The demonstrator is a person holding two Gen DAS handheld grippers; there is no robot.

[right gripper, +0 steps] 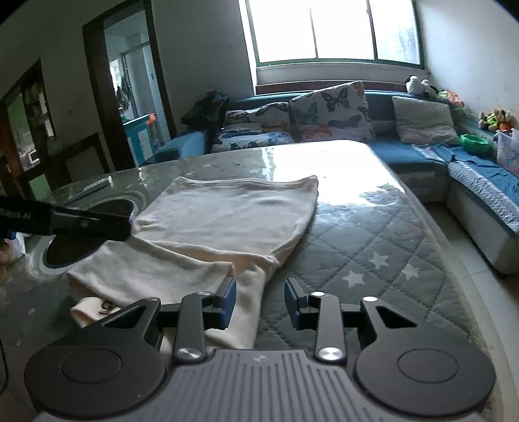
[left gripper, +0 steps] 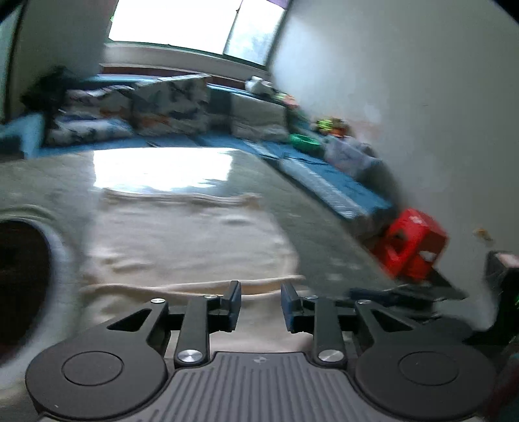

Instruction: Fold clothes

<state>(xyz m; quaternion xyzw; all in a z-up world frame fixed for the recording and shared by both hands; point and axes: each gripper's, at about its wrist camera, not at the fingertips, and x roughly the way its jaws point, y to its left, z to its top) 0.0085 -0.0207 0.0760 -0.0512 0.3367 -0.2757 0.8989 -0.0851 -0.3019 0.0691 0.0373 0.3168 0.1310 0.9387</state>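
A bright window (right gripper: 334, 31) stands ahead in the far wall, glaring on the quilted star-patterned cover (right gripper: 366, 246). Below it a blue corner sofa (right gripper: 405, 155) carries butterfly cushions (right gripper: 331, 112). Ahead-left, a dark-framed doorway (right gripper: 129, 97) opens.

White lettering "Aobel.AI", partly cut off, marks the left hand-held gripper (right gripper: 97, 224).

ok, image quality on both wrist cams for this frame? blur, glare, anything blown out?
Left wrist view: heavy motion blur across the sofa and cream garment; only the left gripper is sharp; window glare whites out a table patch. Right wrist view: sharp; window blown out, glare streak on the tabletop, strong fisheye bending at the edges.
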